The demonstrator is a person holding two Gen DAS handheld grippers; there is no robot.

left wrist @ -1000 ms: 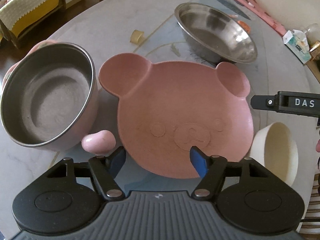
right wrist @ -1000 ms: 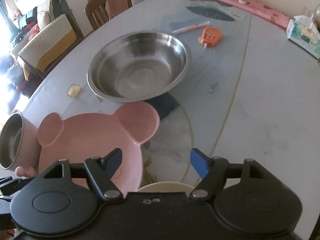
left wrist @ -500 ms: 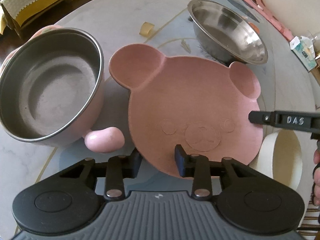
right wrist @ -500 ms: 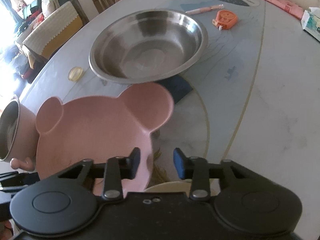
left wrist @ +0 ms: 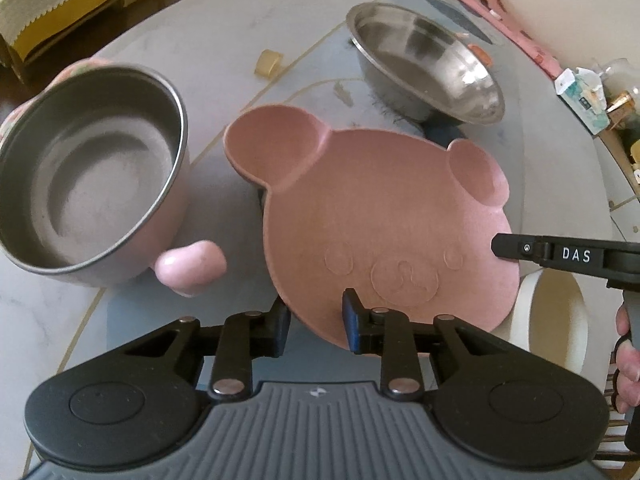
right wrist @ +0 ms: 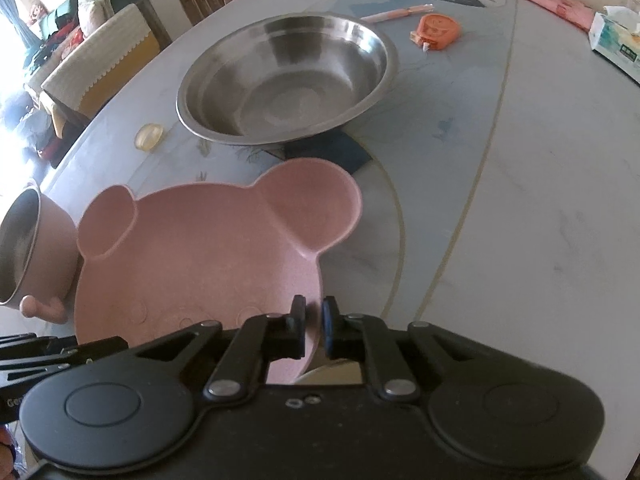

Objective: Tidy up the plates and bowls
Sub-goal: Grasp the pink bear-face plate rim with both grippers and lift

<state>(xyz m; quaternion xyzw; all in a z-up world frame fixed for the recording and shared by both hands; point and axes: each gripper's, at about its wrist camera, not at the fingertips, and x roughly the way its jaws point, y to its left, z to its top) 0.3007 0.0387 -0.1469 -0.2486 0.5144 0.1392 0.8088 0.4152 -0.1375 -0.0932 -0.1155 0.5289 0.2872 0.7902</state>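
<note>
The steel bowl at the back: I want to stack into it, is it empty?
Empty: the steel bowl shows only bare shiny metal inside.

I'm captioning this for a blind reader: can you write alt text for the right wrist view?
The right tool is shut on the near rim of a pink bear-shaped plate on a marble table. Beyond lies a wide steel bowl; a pink steel-lined bowl sits left.
</note>
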